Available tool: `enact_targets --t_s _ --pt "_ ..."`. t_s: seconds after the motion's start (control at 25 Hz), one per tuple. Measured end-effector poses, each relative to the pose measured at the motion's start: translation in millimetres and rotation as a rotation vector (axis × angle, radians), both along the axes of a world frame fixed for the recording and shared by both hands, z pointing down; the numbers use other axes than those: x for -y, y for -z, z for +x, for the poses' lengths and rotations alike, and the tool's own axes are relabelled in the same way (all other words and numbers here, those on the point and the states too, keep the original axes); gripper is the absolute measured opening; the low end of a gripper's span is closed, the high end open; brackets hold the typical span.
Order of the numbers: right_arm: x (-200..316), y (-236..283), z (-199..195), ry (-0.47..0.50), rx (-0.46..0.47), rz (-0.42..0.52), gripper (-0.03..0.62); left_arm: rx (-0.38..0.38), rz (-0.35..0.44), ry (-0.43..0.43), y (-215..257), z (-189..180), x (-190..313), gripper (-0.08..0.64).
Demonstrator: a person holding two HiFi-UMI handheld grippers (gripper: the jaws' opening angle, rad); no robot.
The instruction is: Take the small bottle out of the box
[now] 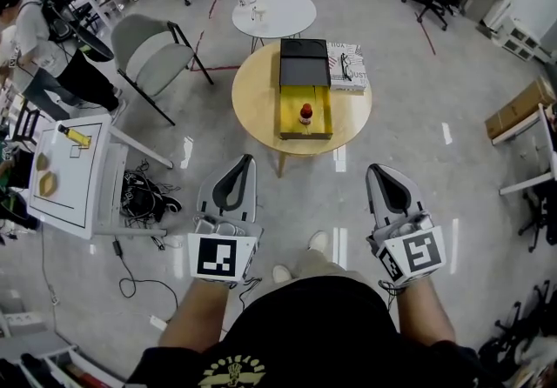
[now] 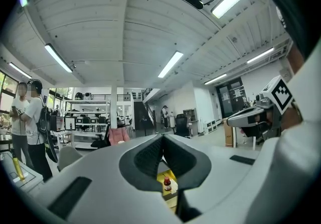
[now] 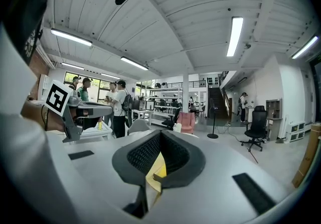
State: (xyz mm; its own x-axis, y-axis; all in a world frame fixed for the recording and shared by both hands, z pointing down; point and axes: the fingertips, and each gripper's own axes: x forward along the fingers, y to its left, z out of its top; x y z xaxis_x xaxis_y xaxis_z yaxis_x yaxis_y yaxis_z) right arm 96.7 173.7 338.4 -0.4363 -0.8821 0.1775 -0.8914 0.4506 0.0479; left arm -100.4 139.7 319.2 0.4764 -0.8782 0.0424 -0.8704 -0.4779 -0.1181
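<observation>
Plainly, the left gripper (image 1: 242, 162) and right gripper (image 1: 376, 170) are hanging closed, empty, well apart from the small bottle (image 1: 305, 113), seemingly upright in the box (image 1: 283, 112); reaching in unopened is risking knocking it over.

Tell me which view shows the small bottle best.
The head view: the small bottle stands whole and unobstructed in the yellow box on the round table. The left gripper view shows it tiny, framed by the left tongs. The right gripper view shows only a sliver of yellow, no bottle.
</observation>
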Motion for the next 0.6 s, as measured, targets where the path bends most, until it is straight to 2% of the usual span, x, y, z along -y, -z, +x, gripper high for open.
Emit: enact_targets --t_s 0.28,0.6 --pt "27.2 -2.8 12.4 0.005 0.004 -0.001 0.014 -0.005 -0.036 -0.007 -10.1 12.7 27.2 0.014" --pt "59.8 3.1 30.1 0.04 0.019 0.012 0.014 0.011 -0.016 -0.013 1.8 37.1 52.4 0.014"
